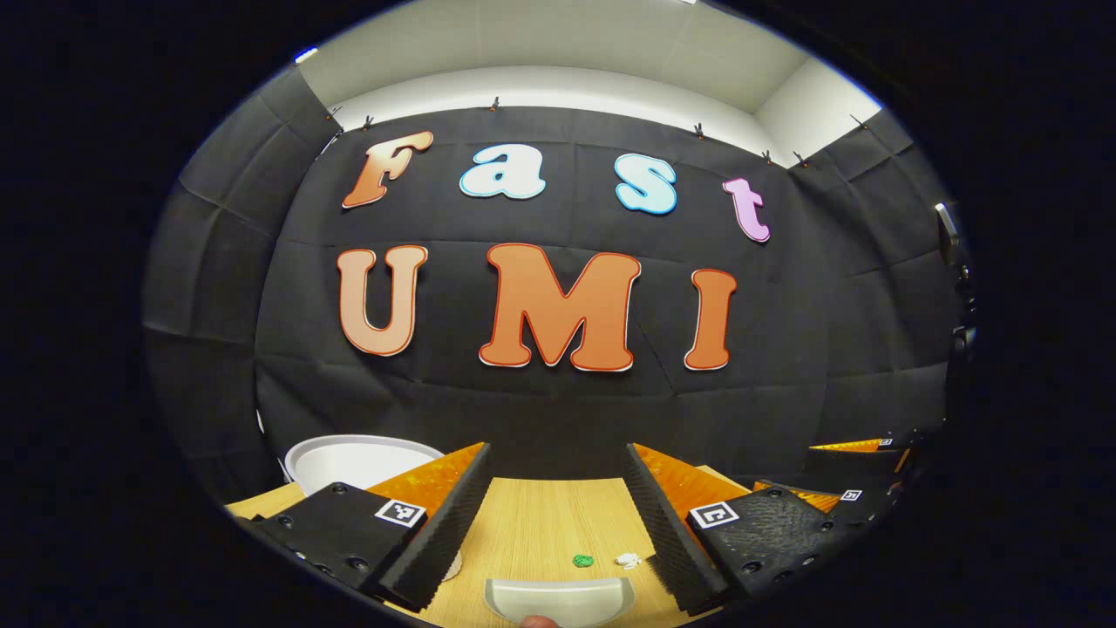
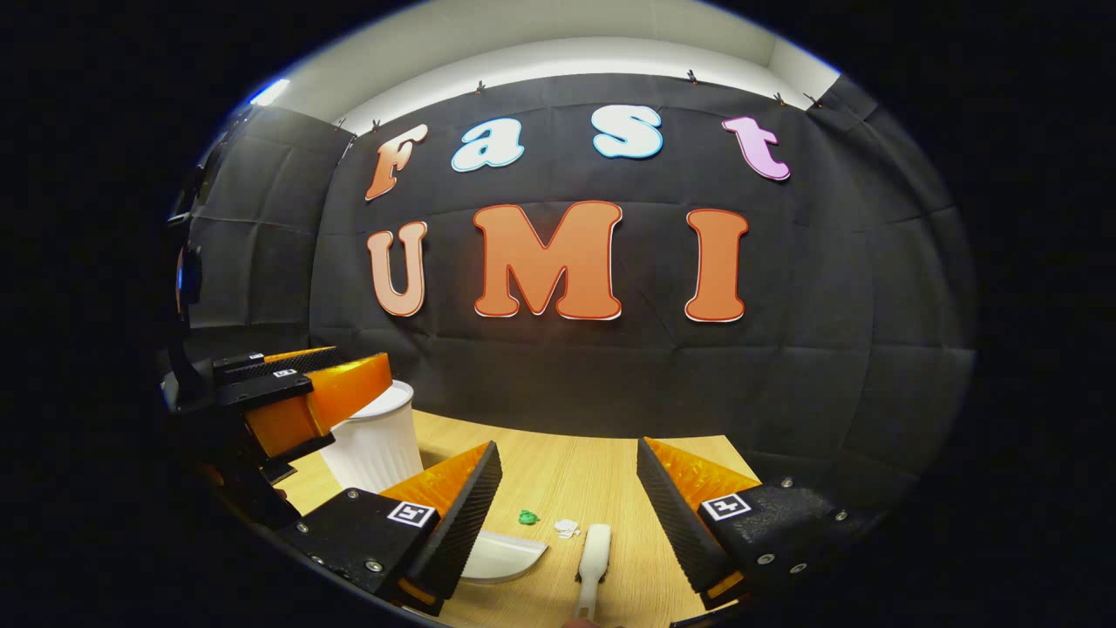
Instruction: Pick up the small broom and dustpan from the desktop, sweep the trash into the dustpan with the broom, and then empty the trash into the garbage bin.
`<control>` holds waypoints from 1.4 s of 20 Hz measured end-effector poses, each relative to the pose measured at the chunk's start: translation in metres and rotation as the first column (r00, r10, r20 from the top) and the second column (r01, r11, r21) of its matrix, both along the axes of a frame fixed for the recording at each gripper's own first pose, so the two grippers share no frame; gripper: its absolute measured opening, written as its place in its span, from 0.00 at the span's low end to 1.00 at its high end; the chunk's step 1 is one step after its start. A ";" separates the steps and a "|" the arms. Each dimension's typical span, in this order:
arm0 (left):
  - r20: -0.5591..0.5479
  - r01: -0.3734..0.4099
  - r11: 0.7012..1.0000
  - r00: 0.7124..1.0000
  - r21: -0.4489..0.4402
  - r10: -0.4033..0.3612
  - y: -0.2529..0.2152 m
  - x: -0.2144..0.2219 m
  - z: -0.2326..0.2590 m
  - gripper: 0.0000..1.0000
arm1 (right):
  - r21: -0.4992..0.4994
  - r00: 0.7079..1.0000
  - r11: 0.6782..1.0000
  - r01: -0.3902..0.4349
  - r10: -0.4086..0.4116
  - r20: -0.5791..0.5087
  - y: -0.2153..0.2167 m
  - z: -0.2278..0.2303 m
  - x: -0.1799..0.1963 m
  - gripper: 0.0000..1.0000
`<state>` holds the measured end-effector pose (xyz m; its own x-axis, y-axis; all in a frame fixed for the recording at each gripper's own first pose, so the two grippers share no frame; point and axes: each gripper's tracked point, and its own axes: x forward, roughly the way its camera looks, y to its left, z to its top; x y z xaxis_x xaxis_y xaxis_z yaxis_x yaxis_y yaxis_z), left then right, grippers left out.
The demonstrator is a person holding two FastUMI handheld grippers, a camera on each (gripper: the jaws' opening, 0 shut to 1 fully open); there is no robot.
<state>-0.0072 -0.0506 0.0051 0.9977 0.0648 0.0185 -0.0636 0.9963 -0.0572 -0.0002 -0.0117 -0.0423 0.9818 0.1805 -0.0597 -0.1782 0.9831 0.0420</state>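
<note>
Hovering with fingers spread wide and grasping nothing, the left gripper (image 1: 558, 515) faces the dustpan (image 1: 558, 602), the right gripper (image 2: 567, 515) the broom (image 2: 593, 558) on the surface (image 2: 567, 475).

Wooden desktop (image 2: 558, 471) with dustpan (image 2: 501, 558), broom (image 2: 594, 554), scraps (image 2: 528, 517), bin (image 2: 377, 440).

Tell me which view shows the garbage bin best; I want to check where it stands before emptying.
The right gripper view: the white garbage bin shows its ribbed side and rim, standing on the desktop at the left, partly behind the left gripper. The left gripper view shows just its rim behind that gripper's finger.
</note>
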 end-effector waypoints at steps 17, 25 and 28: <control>-0.169 0.031 0.999 0.985 -0.029 -0.035 -0.006 0.003 -0.059 0.94 | -0.016 0.993 1.000 0.024 -0.025 -0.119 -0.006 -0.042 0.002 0.95; -0.620 0.007 0.972 0.769 -0.235 -0.155 -0.031 -0.014 -0.209 0.95 | 0.026 0.878 0.998 0.062 -0.043 -0.478 -0.017 -0.154 0.001 0.95; -0.782 -0.025 0.969 0.596 -0.244 -0.182 -0.038 -0.029 -0.247 0.96 | 0.016 0.814 0.998 0.065 -0.043 -0.579 -0.022 -0.191 -0.005 0.95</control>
<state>-0.0361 -0.0891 -0.2416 0.6075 -0.1157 -0.7859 -0.1084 0.9680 -0.2263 -0.0054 -0.0337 -0.2337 0.7764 0.1408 -0.6143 -0.0574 0.9865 0.1535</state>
